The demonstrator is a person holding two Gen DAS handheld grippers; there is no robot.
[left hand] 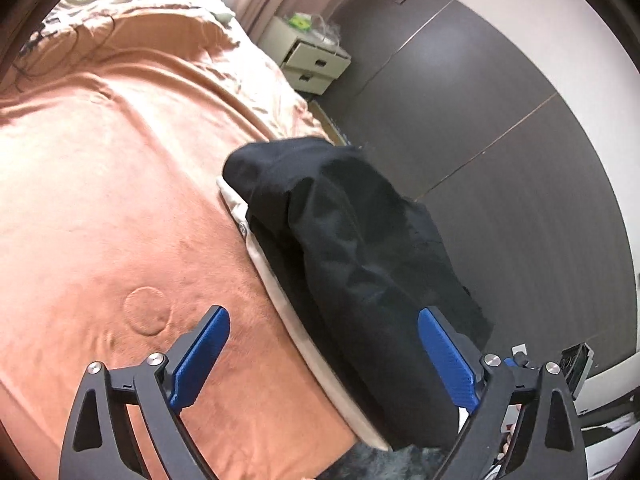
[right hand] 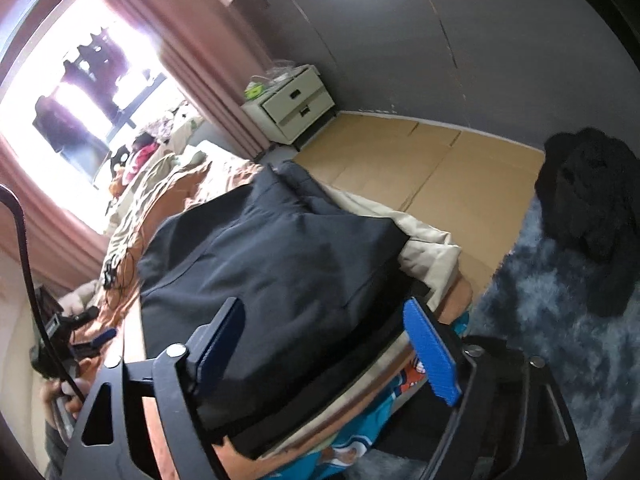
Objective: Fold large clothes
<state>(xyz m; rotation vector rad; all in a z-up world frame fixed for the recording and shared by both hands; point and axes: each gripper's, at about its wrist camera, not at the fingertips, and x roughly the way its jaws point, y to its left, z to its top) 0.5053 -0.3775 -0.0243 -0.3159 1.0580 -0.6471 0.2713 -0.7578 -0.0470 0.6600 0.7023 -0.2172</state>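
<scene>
Both the left gripper [left hand: 324, 354] and the right gripper [right hand: 328, 350] are hovering with jaws spread and pinching nothing, above the folded black garment [left hand: 352, 248] lying at the edge of the bed's orange blanket [left hand: 112, 200]. The fold is overhanging that edge, so it is risking sliding onto the blue rug [right hand: 560, 320]. Farther off, the dark heap [right hand: 588, 216] is staying unidentifiable.

bedside cabinet [right hand: 291, 101] clutter too small to tell
</scene>
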